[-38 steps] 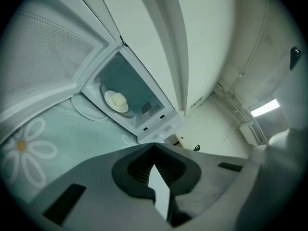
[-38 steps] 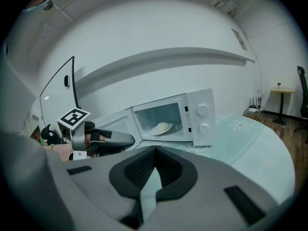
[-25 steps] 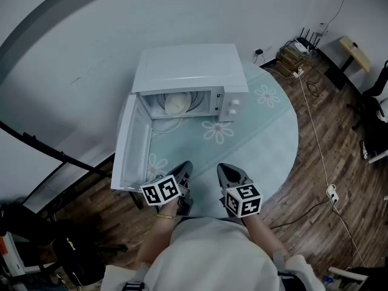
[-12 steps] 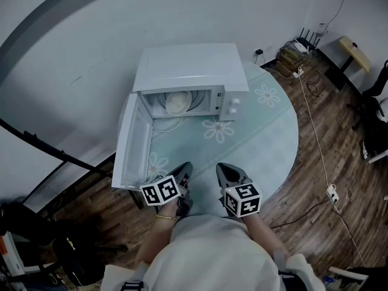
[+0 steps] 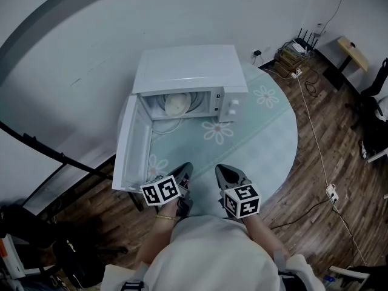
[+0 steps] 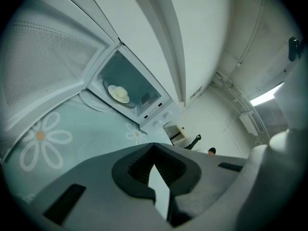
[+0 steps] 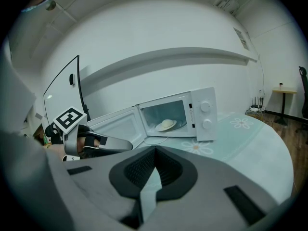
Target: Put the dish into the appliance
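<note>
Open door [image 5: 130, 144] of the microwave oven [image 5: 188, 68], hinged at the left and swung fully outward over the edge of the worktop [image 5: 267, 132], a round top under a teal cloth printed with daisies.

Left tongs [image 5: 185, 167], held low, just beside the door's free corner. The jaws are together with nothing between them, as the left gripper view confirms [image 6: 154, 154].

Dish [image 5: 176, 104], a pale round piece with a flat rim and a raised domed centre. It sits inside the oven cavity on the turntable, well apart from both tongs. It shows in the same place in the left gripper view [image 6: 118, 93] and the right gripper view [image 7: 166, 124]. Whether the dome is food or part of the vessel cannot be told.

Right tongs [image 5: 222, 170], held level with the left pair. Their jaws are also pressed together and empty [image 7: 155, 163].

Control panel with two knobs [image 5: 232, 105], at the right of the cavity.

Handling note: the dish appears rigid, light and smooth-surfaced, so it is probably slippery under narrow pads and liable to chip if it is ceramic. The near rim offers the best purchase: a thin lip, pinched from the front and kept level so that the domed part does not slide. Judged from its position, placement looks complete, with the door not yet closed.
</note>
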`<state>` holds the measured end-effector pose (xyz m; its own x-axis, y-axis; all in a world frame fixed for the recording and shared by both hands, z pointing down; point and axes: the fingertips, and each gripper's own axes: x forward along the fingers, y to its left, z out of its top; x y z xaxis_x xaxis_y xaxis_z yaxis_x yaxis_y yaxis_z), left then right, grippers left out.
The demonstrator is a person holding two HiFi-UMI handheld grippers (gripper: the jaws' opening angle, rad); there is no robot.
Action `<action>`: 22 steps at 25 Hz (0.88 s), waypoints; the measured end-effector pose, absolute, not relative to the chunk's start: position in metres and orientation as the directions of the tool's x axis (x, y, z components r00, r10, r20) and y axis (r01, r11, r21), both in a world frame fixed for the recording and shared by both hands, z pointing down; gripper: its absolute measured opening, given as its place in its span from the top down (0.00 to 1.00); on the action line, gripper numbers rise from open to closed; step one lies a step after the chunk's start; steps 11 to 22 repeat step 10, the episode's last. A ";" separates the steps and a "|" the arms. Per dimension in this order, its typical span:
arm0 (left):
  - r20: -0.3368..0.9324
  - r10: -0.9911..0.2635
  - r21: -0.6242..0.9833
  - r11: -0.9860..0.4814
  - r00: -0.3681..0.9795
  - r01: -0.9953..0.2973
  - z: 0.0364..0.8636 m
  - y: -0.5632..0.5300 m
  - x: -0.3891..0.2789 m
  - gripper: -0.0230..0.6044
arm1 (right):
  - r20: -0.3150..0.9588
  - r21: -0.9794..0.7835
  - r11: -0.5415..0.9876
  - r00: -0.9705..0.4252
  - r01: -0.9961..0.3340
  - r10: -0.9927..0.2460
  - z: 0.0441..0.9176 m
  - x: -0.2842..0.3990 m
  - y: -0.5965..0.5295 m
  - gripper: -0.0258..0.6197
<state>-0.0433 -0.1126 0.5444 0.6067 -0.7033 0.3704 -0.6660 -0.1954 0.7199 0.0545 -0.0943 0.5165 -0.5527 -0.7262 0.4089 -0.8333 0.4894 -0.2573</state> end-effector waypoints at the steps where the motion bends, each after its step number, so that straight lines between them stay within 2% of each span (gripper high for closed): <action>1: 0.370 -0.703 0.721 -0.195 0.608 -0.665 0.544 -0.112 -0.043 0.94 | 0.409 -0.258 0.489 -0.552 -0.834 -0.726 0.516 0.054 -0.094 0.95; 22: 0.372 -0.697 0.720 -0.200 0.613 -0.665 0.546 -0.114 -0.045 0.94 | 0.418 -0.262 0.489 -0.554 -0.832 -0.720 0.519 0.051 -0.094 0.95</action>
